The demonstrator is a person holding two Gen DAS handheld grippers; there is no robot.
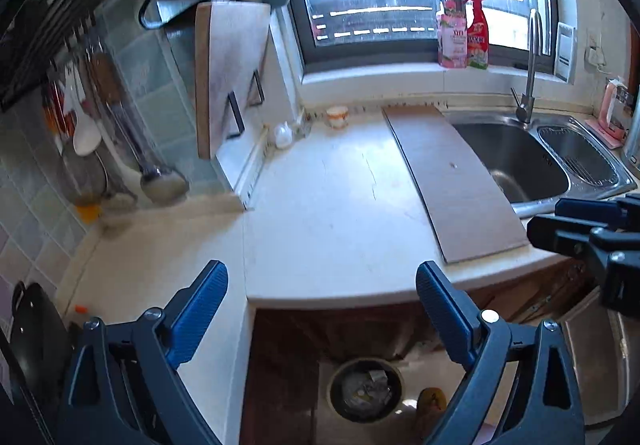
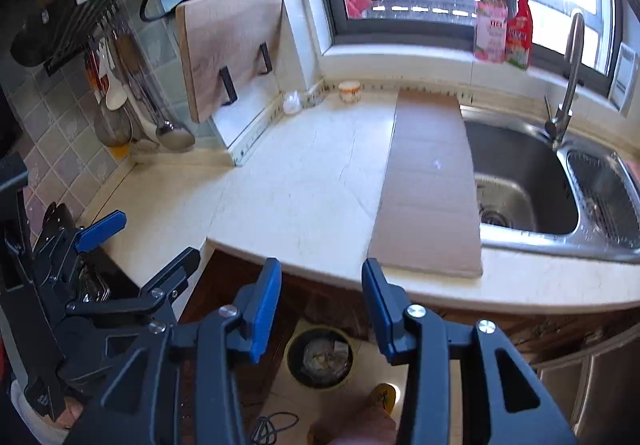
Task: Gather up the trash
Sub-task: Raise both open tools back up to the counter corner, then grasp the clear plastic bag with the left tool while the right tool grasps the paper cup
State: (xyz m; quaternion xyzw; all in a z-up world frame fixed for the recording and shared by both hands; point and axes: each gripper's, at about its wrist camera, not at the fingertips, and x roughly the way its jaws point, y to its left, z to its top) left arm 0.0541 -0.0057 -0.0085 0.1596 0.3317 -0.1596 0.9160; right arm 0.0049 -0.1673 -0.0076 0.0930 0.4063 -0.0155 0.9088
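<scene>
Pale countertop [image 1: 320, 205], cardboard sheet [image 1: 452, 181] beside sink, small cup [image 1: 337, 117] at back

trash bin [image 1: 365, 389] | round, dark, upright | on floor below counter | trash inside

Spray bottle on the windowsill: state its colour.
Red spray bottle, clearest in the right wrist view.

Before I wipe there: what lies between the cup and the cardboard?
Nothing: bare counter between cup and cardboard, in both views.
</scene>
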